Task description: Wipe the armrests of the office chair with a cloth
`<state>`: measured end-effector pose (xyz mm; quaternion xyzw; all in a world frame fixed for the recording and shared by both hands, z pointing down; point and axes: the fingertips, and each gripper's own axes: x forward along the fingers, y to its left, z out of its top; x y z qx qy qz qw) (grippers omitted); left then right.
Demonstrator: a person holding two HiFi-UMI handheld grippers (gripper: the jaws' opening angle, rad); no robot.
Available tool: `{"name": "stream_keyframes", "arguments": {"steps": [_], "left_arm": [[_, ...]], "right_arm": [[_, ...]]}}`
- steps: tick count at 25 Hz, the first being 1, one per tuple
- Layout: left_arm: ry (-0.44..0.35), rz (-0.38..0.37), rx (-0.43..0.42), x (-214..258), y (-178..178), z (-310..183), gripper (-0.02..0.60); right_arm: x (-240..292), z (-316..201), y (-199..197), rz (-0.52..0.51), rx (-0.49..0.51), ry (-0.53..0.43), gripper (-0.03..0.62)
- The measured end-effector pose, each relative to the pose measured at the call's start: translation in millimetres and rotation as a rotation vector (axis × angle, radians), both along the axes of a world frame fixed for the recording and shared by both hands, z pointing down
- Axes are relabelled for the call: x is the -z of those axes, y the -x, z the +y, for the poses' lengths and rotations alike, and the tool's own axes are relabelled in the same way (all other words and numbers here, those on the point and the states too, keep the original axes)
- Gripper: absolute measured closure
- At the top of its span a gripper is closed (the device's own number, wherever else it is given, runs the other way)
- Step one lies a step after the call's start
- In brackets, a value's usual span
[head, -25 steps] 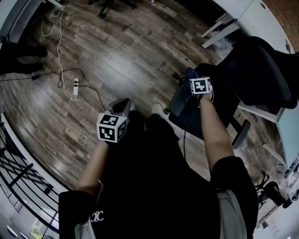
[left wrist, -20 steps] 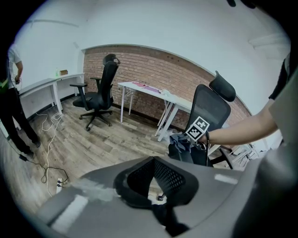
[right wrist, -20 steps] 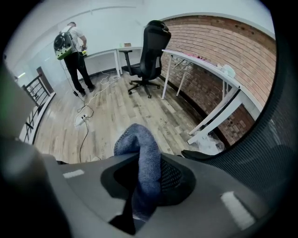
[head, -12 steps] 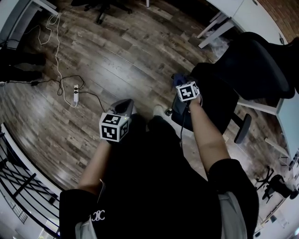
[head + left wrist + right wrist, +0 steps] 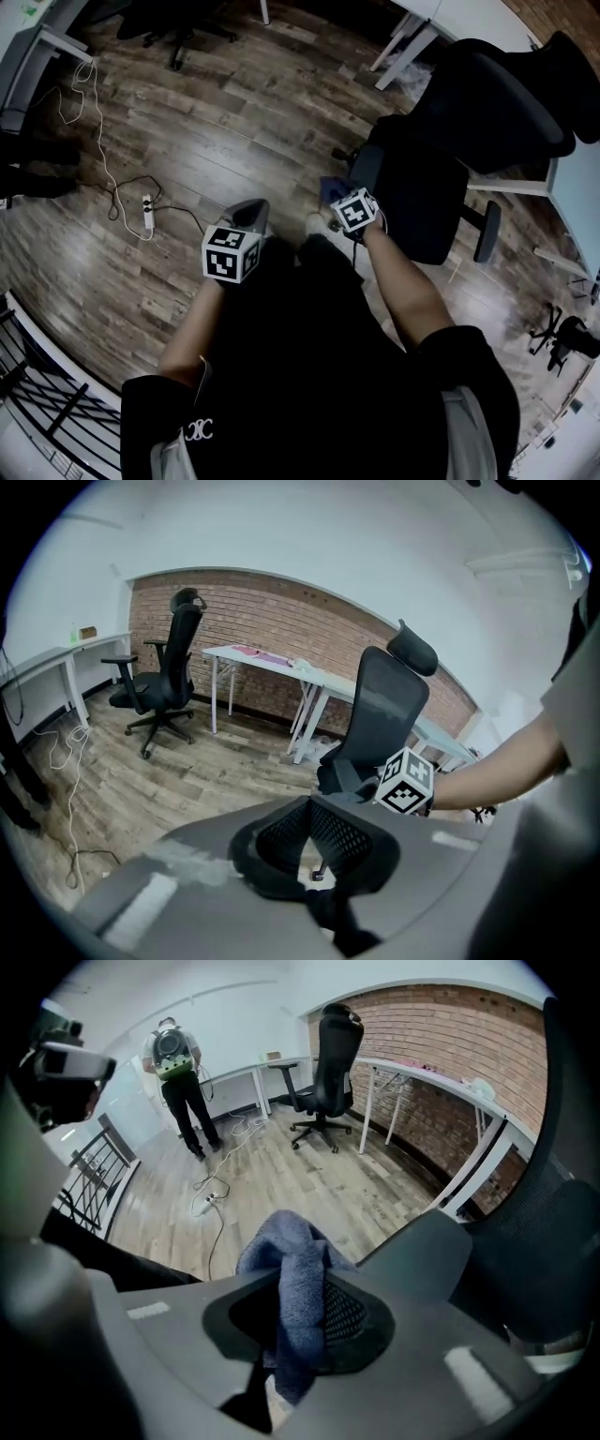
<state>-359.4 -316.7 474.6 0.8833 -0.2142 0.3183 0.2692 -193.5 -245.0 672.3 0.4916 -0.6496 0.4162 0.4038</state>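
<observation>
The black office chair stands to my right, its near armrest facing me and its far armrest behind the seat. My right gripper is shut on a blue cloth just off the front end of the near armrest. In the right gripper view the cloth bulges up between the jaws of the right gripper, with the grey armrest pad just right of it. My left gripper hangs over the wooden floor, left of the chair. Its jaws look shut on nothing.
A power strip with a trailing white cable lies on the floor at the left. White desk legs stand behind the chair. A second office chair is by the brick wall. A person stands far off. A black railing runs lower left.
My right gripper has slid the cloth toward me along the near armrest, ending just off its front end. The left gripper has stayed put. The head view has shifted.
</observation>
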Motion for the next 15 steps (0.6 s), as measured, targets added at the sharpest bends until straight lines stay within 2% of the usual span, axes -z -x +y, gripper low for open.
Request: {"name": "stream_keyframes", "arguments": {"steps": [3, 6, 10, 15], "left_arm": [[-0.006, 0.007, -0.044, 2.6, -3.9, -2.6, 0.575], [-0.007, 0.019, -0.091, 3.4, -10.3, -3.2, 0.575], [-0.002, 0.025, -0.164, 1.6, -26.0, 0.9, 0.575], [-0.001, 0.026, -0.22, 0.5, -42.4, 9.2, 0.575]], "right_arm": [[5.5, 17.6, 22.1, -0.053, -0.021, -0.024, 0.514], [11.5, 35.4, 27.7, -0.08, -0.077, -0.042, 0.514], [15.3, 62.2, 8.8, -0.036, -0.148, -0.027, 0.514], [16.4, 85.5, -20.7, -0.029, -0.281, -0.032, 0.514]]}}
